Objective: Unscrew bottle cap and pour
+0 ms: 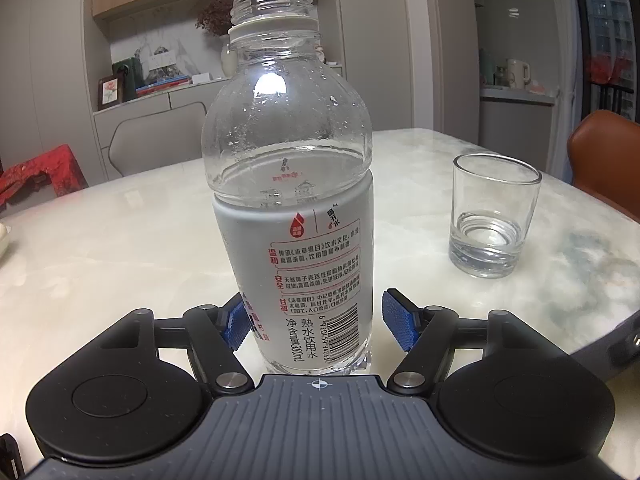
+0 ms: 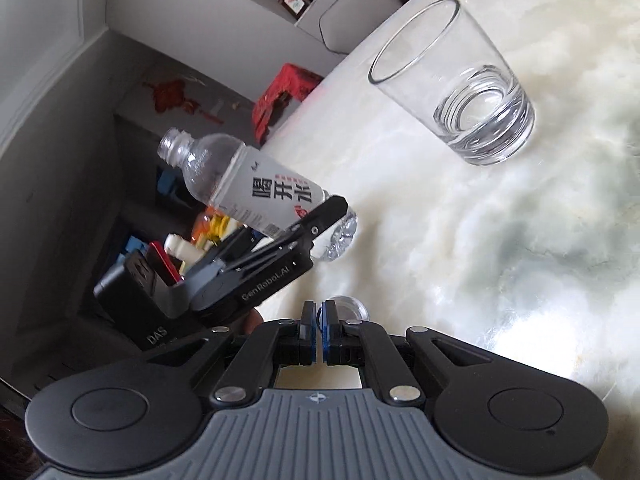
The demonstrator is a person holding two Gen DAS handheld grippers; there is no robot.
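The bottle (image 1: 290, 216) stands upright on the marble table (image 1: 120, 248) with its cap already off, the threaded mouth bare and only the white ring left at the neck. The left gripper (image 1: 316, 320) brackets its lower label: the left blue pad (image 1: 237, 326) looks to be touching the side, while the right one sits just clear, so the jaws are spread around it rather than clamping. The glass (image 1: 494, 216) waits nearby to the right, upright, with little or nothing in it. The right gripper (image 2: 319, 332) has its jaws pressed nearly together, and something small and pale, rounded, sits just past the tips; it may be the cap (image 2: 348, 306), but I cannot tell whether it is pinched or lying on the table. From here, I'd worry about the grip: it is low on a thin plastic body, so a hard squeeze could push water out of the open mouth, and a loose one could let the bottle slip or swing as it tips. The glass is light and unsteadied, so a knock from the neck could shove or topple it. The water level is hard to read behind the label, and the bottle's base is cut off by the gripper body in the left wrist view.
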